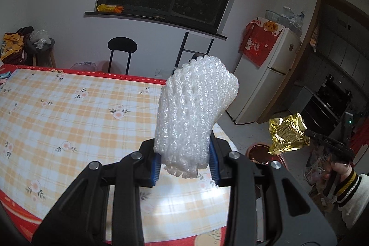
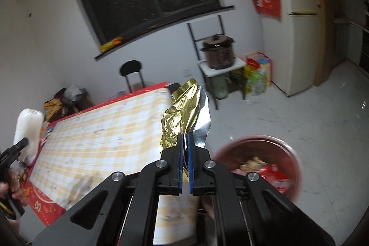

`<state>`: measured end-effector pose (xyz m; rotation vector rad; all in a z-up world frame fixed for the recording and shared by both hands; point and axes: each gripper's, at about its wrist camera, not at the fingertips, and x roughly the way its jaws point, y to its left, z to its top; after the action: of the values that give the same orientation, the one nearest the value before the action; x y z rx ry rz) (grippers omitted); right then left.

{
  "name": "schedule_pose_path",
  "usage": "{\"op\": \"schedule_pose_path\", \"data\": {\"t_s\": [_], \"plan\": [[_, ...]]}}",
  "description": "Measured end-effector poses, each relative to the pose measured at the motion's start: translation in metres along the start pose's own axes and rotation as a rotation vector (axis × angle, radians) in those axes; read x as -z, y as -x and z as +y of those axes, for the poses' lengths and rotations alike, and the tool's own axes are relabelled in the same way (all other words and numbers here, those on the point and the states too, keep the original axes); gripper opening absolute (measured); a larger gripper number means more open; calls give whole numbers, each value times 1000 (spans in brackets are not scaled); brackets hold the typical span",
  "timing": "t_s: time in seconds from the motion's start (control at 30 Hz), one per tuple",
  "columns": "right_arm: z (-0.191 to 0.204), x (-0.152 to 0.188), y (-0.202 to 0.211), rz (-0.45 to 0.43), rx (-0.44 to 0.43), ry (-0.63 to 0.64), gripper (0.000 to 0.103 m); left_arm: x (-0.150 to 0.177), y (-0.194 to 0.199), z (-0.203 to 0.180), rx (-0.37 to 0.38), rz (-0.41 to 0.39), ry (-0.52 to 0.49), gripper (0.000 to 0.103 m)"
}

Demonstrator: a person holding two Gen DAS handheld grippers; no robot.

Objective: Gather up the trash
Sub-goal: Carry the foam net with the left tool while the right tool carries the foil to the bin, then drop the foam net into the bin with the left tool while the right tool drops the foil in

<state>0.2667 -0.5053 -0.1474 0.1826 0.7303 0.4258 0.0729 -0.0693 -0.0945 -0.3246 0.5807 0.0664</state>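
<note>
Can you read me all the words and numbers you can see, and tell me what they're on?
"DAS" on the right claw, partly hidden, perhaps incomplete.
Red cloth on the fridge: gold characters, too small to read.
Yellow packet on the windowsill: print too small.
Gold wrapper: nothing readable.

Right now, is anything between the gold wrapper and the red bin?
Nothing visible. The right tongs hold the gold wrapper beside the table edge; the red bin sits open just right.

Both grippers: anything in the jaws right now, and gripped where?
Left gripper is shut on the white foam net sleeve, clamped near its lower end. Right gripper is shut on the gold foil wrapper, pinched at its bottom edge.
</note>
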Motion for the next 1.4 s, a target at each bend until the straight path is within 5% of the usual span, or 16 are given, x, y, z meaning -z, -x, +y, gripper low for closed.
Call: {"op": "schedule_pose_path", "data": {"t_s": [0.27, 0.33, 0.4, 0.47, 0.6, 0.7, 0.97, 1.4], "plan": [[-40, 6, -12, 56, 71, -59, 9, 1, 11, -27, -17, -26, -2, 36], [-49, 8, -19, 71, 78, -92, 20, -1, 14, -31, -24, -28, -5, 36], [-57, 10, -20, 68, 93, -129, 50, -3, 16, -35, -28, -30, -12, 36], [-61, 10, -15, 49, 87, -144, 52, -5, 17, -39, -28, -34, -20, 36], [-63, 3, 7, -5, 119, -124, 83, -10, 12, -47, -2, -36, -43, 36], [-60, -6, 31, -63, 141, -99, 98, -14, 2, -60, 34, -29, -67, 36], [-59, -23, 93, -154, 198, -6, 98, -20, -35, -127, 173, 11, -164, 37], [-116, -4, 156, -200, 273, -127, 98, -1, -127, -253, 327, 166, -359, 38]]}}
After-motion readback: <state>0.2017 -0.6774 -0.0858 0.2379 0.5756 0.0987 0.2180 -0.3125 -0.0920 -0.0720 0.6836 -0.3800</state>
